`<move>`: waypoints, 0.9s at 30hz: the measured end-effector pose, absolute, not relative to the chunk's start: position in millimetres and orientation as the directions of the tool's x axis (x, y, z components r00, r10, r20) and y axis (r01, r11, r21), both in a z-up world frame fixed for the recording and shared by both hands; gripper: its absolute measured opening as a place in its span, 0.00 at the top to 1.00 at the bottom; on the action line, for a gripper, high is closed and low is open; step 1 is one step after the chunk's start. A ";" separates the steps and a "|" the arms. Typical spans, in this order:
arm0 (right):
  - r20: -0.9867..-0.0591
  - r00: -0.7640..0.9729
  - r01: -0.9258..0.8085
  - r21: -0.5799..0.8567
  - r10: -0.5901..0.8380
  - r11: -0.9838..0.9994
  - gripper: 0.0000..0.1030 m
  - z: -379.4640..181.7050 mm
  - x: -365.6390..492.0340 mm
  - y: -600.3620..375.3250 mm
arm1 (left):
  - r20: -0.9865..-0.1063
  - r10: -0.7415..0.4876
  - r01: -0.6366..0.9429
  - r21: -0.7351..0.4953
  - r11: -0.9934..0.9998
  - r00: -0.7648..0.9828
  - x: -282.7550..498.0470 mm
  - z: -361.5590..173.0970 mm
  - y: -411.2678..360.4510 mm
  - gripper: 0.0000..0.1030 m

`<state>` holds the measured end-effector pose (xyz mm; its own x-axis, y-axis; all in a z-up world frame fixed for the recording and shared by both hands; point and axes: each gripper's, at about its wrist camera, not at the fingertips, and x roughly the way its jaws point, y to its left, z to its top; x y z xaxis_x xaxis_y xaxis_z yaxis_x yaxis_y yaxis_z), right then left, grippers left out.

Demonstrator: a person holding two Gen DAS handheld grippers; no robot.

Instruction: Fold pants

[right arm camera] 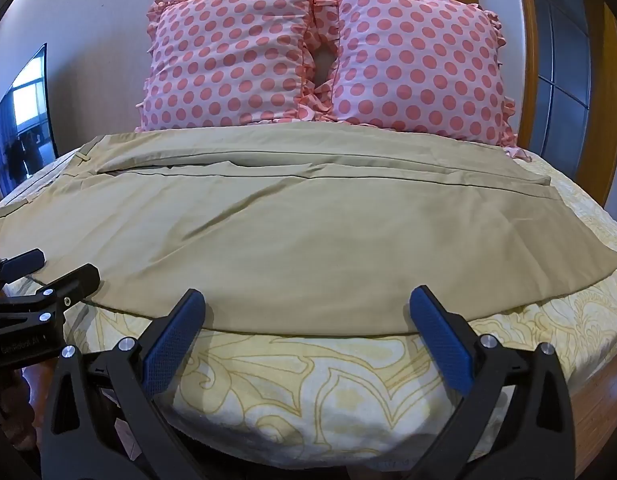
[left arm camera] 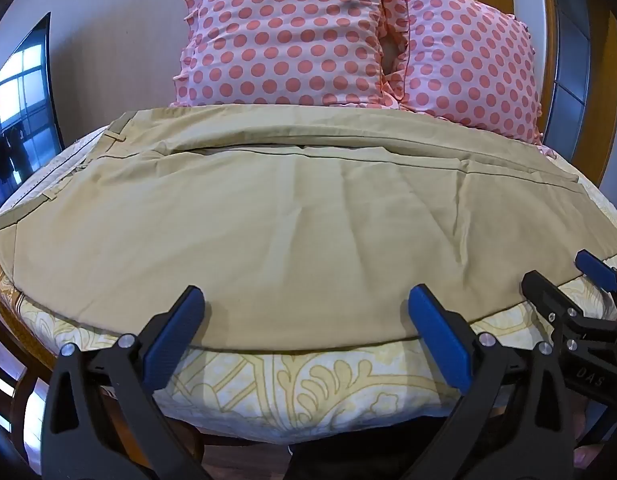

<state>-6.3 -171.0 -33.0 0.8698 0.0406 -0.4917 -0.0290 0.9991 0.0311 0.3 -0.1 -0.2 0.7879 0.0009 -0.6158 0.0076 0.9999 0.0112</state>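
Khaki pants [left arm camera: 292, 216] lie flat across the bed, waistband at the left, legs running right, one leg laid over the other; they also show in the right wrist view [right arm camera: 300, 240]. My left gripper [left arm camera: 306, 300] is open and empty, its blue pads just above the pants' near edge. My right gripper [right arm camera: 307, 300] is open and empty at the near edge further right. The right gripper shows at the right of the left wrist view [left arm camera: 564, 276]; the left gripper shows at the left of the right wrist view [right arm camera: 56, 268].
The bed has a yellow-patterned white sheet [left arm camera: 308, 384], also in the right wrist view [right arm camera: 308, 392]. Two pink polka-dot pillows [left arm camera: 284, 40] [right arm camera: 420, 64] stand behind the pants against the wall. A dark screen [left arm camera: 24, 112] is at the left. A wooden frame [right arm camera: 536, 60] is at the right.
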 end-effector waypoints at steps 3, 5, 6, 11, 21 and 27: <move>-0.490 0.870 -0.029 0.033 0.041 0.999 0.01 -33.1 -6.6 -171.1 | -0.615 0.000 0.007 0.010 1.000 0.788 0.4 0.0 0.1 0.02; -0.492 0.869 -0.029 0.032 0.041 0.999 0.01 -32.9 -6.2 -170.9 | -0.616 0.000 0.007 0.009 1.000 0.788 0.9 0.3 0.1 0.02; -0.493 0.869 -0.030 0.032 0.042 0.999 0.01 -32.8 -6.1 -170.9 | -0.616 0.001 0.006 0.009 1.000 0.788 1.2 0.4 0.2 0.02; -0.492 0.870 -0.030 0.030 0.041 0.999 0.01 -33.0 -6.2 -170.5 | -0.611 0.001 0.007 0.010 1.000 0.792 0.1 0.0 0.1 0.02; -0.492 0.870 -0.029 0.030 0.040 0.999 0.01 -33.0 -6.2 -170.1 | -0.608 0.001 0.007 0.011 1.000 0.794 -0.1 -0.1 0.0 0.02; -0.491 0.870 -0.028 0.030 0.039 0.999 0.01 -33.0 -6.3 -169.9 | -0.609 0.002 0.007 0.012 1.000 0.793 0.1 0.2 0.0 0.02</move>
